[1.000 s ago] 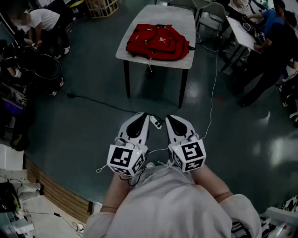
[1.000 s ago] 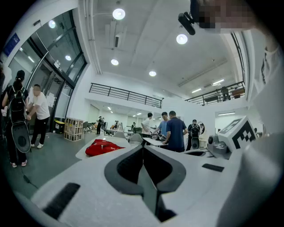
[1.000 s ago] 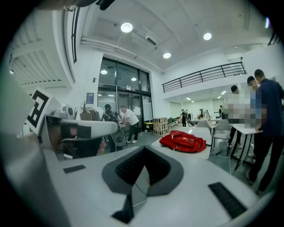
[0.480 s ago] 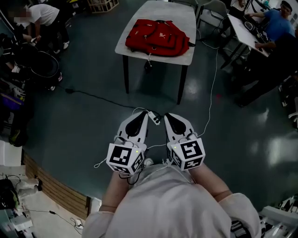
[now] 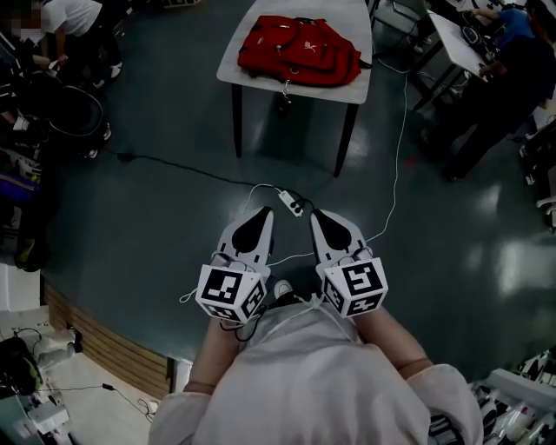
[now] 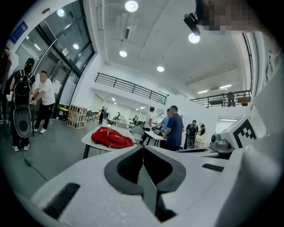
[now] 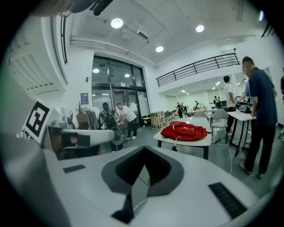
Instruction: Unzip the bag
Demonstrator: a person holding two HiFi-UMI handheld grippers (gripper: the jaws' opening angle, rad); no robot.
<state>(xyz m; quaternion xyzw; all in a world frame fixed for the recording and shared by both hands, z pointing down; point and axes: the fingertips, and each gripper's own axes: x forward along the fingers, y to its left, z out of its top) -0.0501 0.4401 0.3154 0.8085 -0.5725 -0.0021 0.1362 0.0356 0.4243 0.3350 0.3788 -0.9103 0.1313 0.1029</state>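
Observation:
A red backpack (image 5: 299,50) lies flat on a pale table (image 5: 252,80) a few steps ahead across the floor. It also shows in the left gripper view as the red bag (image 6: 112,137) on the table (image 6: 90,141), and in the right gripper view as the bag (image 7: 184,131) on its tabletop (image 7: 195,142). My left gripper (image 5: 263,212) and right gripper (image 5: 317,214) are held side by side close to my body, far short of the table. Both are shut with nothing in them, as the left gripper (image 6: 143,147) and right gripper (image 7: 144,149) views confirm.
A white power strip (image 5: 289,202) with a black cable lies on the dark floor just ahead of the grippers. A white cord (image 5: 400,130) runs toward the table. People stand at the left (image 5: 65,22) and right (image 5: 512,87), by another desk (image 5: 458,42).
The table, bag and power strip have slid upward in the head view. The strip now shows ahead of the gripper tips. Both grippers stay shut, side by side.

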